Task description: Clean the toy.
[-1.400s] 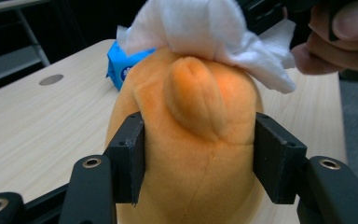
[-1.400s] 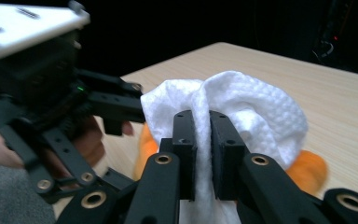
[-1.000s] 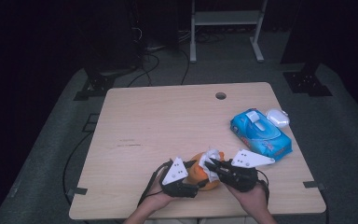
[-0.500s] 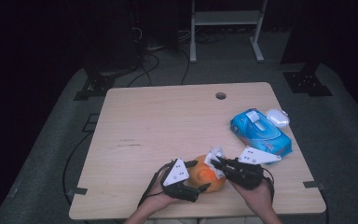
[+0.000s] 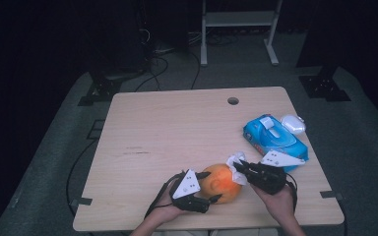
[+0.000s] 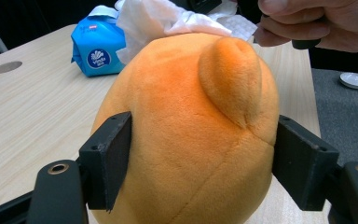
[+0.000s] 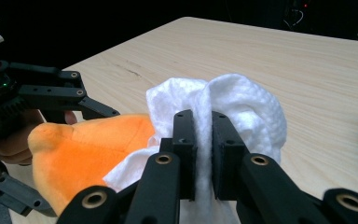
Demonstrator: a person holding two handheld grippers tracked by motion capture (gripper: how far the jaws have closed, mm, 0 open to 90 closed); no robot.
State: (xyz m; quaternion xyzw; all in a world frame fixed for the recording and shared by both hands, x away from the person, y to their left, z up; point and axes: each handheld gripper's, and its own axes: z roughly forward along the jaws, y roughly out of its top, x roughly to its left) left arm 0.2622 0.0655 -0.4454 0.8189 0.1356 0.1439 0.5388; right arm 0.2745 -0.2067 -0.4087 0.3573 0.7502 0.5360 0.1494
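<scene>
An orange plush toy [image 5: 221, 183] rests near the table's front edge. My left gripper [image 5: 213, 186] is shut on it from the left. In the left gripper view the two black pads [image 6: 109, 154] press on both flanks of the toy [image 6: 191, 140]; the jaws have just been closing on it. My right gripper [image 5: 236, 166] comes in from the right, shut on a crumpled white wipe [image 5: 235, 161]. In the right gripper view the jaws [image 7: 203, 121] pinch the wipe [image 7: 247, 102], which lies against the toy's top [image 7: 88, 158].
A blue pack of wipes [image 5: 273, 140] lies at the table's right edge, with a small white object [image 5: 293, 124] behind it. There is a round hole [image 5: 233, 101] in the far part of the tabletop. A metal stand [image 5: 238, 19] is on the floor beyond.
My right gripper has slid to the right and slightly away with the wipe, from the toy's top towards its upper right edge. The left hand has kept still around the toy.
</scene>
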